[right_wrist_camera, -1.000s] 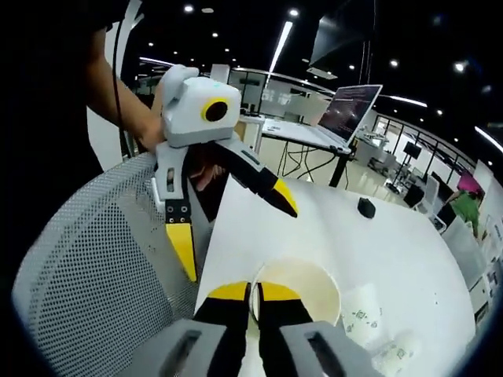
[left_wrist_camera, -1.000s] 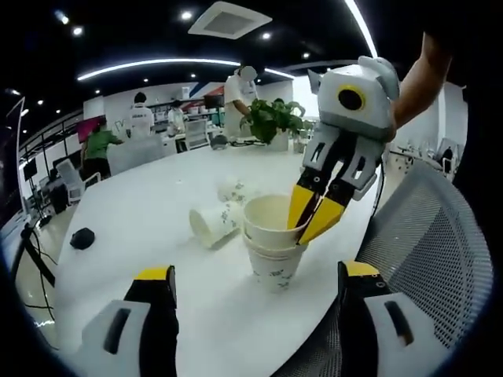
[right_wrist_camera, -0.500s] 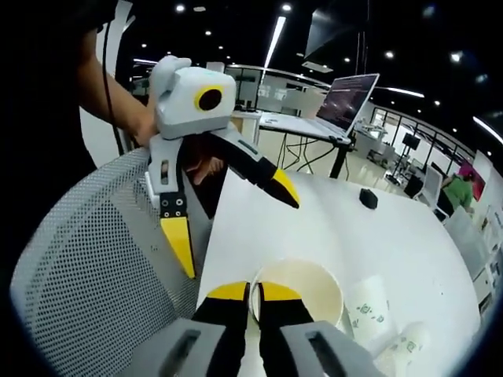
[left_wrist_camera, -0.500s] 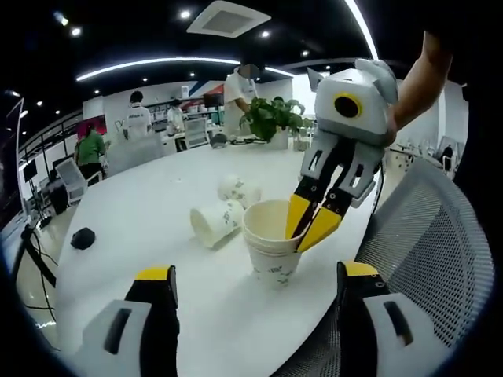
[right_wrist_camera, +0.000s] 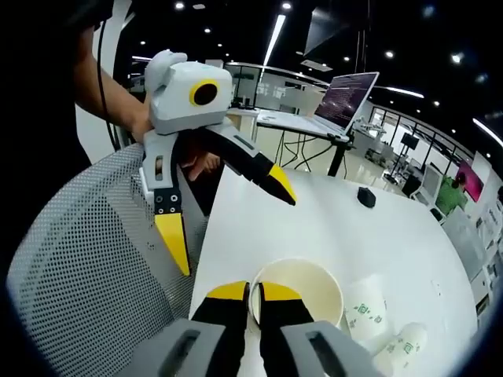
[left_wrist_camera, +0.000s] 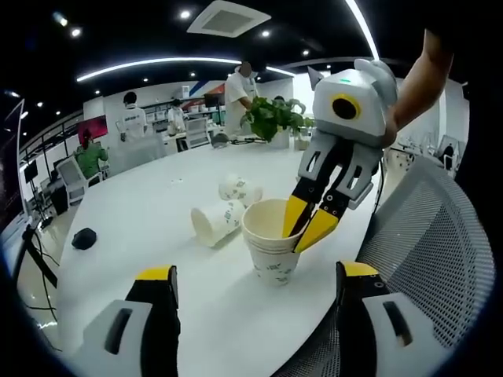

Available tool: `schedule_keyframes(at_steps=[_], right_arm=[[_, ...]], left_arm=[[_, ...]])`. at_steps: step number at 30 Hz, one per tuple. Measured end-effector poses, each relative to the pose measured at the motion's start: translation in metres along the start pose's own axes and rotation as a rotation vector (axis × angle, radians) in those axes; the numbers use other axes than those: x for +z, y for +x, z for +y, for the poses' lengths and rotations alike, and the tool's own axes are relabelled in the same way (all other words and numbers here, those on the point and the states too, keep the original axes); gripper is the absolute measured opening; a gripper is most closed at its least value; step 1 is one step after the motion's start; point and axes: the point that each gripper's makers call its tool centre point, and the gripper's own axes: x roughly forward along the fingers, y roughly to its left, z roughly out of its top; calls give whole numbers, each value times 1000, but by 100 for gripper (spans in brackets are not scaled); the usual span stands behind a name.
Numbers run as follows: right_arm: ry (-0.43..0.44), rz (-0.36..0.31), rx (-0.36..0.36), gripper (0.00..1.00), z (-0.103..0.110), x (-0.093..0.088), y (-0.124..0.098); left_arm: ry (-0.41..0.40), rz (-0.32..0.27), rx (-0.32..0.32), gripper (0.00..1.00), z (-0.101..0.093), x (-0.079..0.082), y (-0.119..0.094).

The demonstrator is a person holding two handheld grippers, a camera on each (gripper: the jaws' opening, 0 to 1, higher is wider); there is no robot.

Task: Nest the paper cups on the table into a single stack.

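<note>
A stack of nested white paper cups (left_wrist_camera: 271, 250) stands near the table's edge. My right gripper (left_wrist_camera: 305, 226) comes down from the upper right and is shut on the top cup's rim. In the right gripper view its yellow tips (right_wrist_camera: 253, 293) pinch the near rim of that cup (right_wrist_camera: 308, 292). My left gripper (left_wrist_camera: 256, 272) is open wide, just short of the stack, with nothing between its jaws. It also hangs open above the table edge (right_wrist_camera: 226, 216). Two loose cups lie on their sides behind the stack (left_wrist_camera: 214, 222) (left_wrist_camera: 238, 189), also seen at the lower right (right_wrist_camera: 369, 310) (right_wrist_camera: 405, 345).
A grey mesh chair (left_wrist_camera: 428, 236) stands against the white table's edge (left_wrist_camera: 196, 330). A small black object (left_wrist_camera: 83, 238) lies at the table's far left. A potted plant (left_wrist_camera: 271, 118) and people are at the far end. A laptop (right_wrist_camera: 347, 100) stands on another desk.
The right gripper has shifted slightly left while staying shut on the top cup's rim. The left gripper has stayed open and the loose cups lie as before.
</note>
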Motion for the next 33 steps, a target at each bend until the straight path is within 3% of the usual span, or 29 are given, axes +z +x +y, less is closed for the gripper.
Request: schedule_keyframes(at_steps=[14,23,27,33], right_arm=[[41,46,-75,3,-34,-19,-8],[75,50,-76,4,-34,-21,-9],[96,44,-80,11,-33,-20,-9],[97,8,-110,15,-34,-12,-18]], left_arm=[[5,4,0,81,0,-1,0],[5,5,2,80,1,-1,0],[2,3,3,80,1,-1,0],[-19,-1,-6,80,0,0,0]])
